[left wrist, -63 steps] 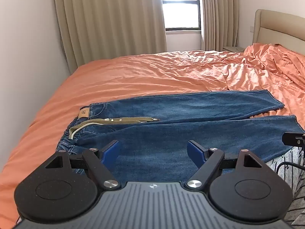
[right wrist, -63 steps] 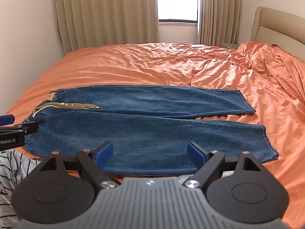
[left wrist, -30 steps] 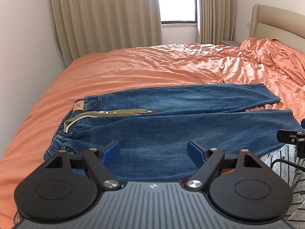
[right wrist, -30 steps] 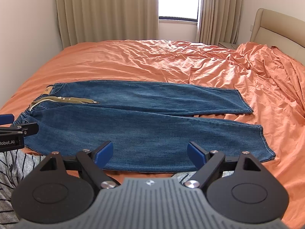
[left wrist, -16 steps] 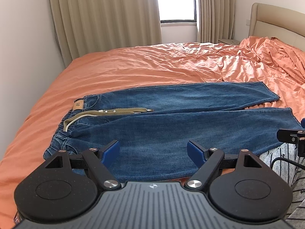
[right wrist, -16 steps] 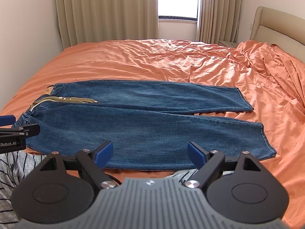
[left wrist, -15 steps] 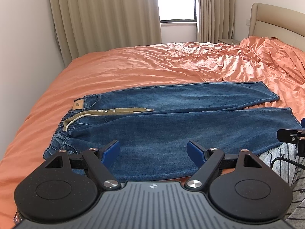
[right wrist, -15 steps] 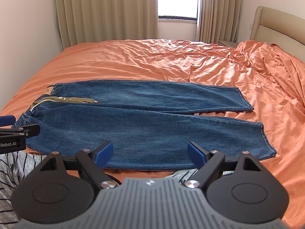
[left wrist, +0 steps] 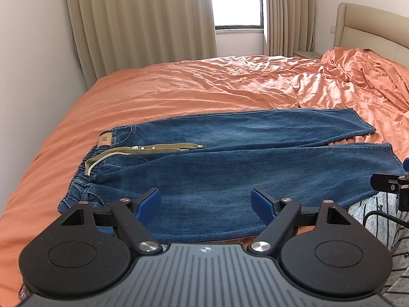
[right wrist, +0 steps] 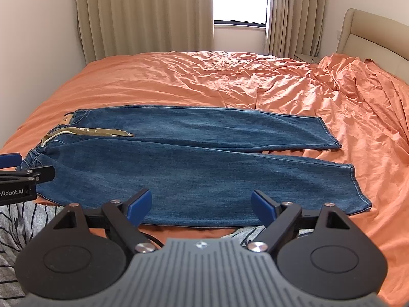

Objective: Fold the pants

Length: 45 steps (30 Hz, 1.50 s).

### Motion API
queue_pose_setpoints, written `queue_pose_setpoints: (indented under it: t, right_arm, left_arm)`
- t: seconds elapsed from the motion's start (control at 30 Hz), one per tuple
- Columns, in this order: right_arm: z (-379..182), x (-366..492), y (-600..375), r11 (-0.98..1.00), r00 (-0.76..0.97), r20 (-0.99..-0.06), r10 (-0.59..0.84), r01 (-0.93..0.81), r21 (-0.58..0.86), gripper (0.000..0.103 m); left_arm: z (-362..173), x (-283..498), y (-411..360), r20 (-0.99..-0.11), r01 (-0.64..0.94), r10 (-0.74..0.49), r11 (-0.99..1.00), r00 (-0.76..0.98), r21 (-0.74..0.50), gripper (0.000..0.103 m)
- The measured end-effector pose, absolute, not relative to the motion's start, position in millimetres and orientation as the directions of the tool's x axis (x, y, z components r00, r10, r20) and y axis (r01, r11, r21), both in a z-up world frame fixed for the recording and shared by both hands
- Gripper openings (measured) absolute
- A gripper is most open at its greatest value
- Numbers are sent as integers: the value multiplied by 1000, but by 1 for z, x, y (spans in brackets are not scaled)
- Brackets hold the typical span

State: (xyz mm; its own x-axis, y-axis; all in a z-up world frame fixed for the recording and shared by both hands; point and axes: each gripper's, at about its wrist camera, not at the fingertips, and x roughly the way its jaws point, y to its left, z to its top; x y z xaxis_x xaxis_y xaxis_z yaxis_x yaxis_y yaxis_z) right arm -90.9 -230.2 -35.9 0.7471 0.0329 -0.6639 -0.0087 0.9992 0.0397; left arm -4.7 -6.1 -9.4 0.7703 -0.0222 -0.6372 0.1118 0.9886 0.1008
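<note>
Home bedroom; orange-sheeted bed; padded headboard; curtained window

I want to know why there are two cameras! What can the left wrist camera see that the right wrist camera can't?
Only the left wrist view shows the tan patch on the waistband clearly, and the right gripper's tip poking in at the right edge.

Only the right wrist view shows the near leg's whole hem, and the left gripper's tip at the left edge.

Both show the jeans lying flat and unfolded on the orange bed, the olive belt, curtains, and open blue fingers holding nothing.
</note>
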Motion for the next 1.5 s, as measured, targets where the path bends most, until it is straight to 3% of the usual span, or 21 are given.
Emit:
queue_pose_setpoints:
  t: [1.0,1.2,1.4,1.5]
  right_arm:
    - [-36,-94,-229,1000,744,-667,16,5,30,81]
    - [-42,-94,-237,998,757,-652,51,-22,53,81]
    - [-50,-87,-262,995,786,-614,70,-103,-18,81]
    - [-55,-76,-280,993,779,-626,41,-102,-63,81]
  left_arm:
    - [-9,-4,-7,-656,144,-63,987,752,70,93]
    - [-9,2,4,-661,166,-95,985,744,46,81]
    - [-8,17,35,-682,255,-145,965,716,62,51]
    - [-9,29,54,-696,321,-130,935,706,151,49]
